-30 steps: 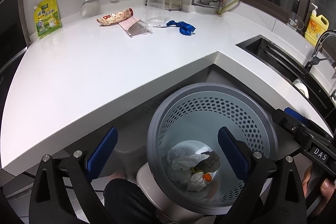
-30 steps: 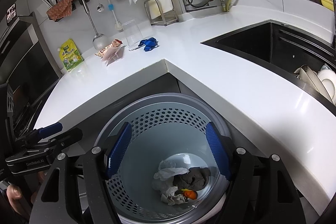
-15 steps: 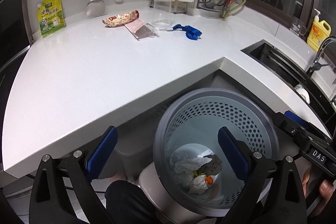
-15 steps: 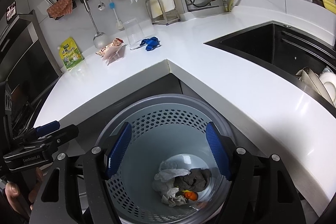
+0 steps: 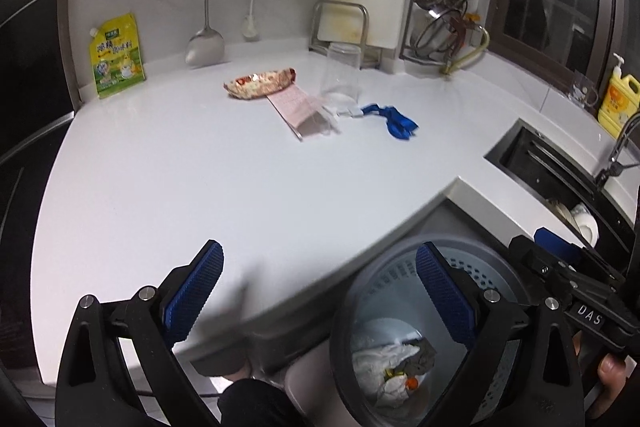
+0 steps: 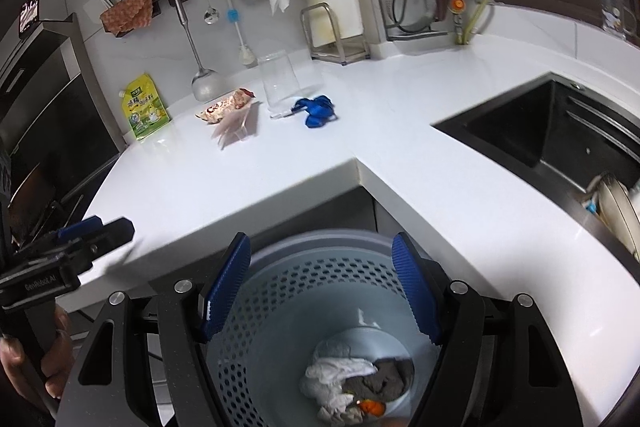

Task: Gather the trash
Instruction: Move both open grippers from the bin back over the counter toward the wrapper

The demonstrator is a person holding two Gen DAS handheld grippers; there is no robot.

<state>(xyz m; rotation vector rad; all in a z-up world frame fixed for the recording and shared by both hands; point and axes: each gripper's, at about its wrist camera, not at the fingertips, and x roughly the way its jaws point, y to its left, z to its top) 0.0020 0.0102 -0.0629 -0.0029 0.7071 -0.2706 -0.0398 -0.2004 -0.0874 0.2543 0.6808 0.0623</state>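
A grey perforated trash basket [image 6: 280,287] stands on the floor below the counter corner, holding crumpled white tissue [image 6: 336,371], grey scraps and an orange bit; it also shows in the left wrist view [image 5: 492,279]. On the white counter lie a red-and-tan snack wrapper [image 5: 260,87], a pink paper slip with clear plastic [image 5: 296,107] and a blue strap [image 5: 396,121]. My left gripper [image 5: 320,291] is open and empty over the counter's front edge. My right gripper [image 6: 320,287] is open and empty above the basket.
A clear glass jar [image 5: 342,75] stands by the wrapper. A yellow-green pouch [image 5: 116,55] leans on the back wall under hanging utensils. A black sink [image 6: 552,123] lies right, with a yellow soap bottle [image 5: 616,103] behind it.
Both grippers have risen and tilted toward the counter. The basket now sits lower in both views, and the left gripper has shifted left over the counter edge.
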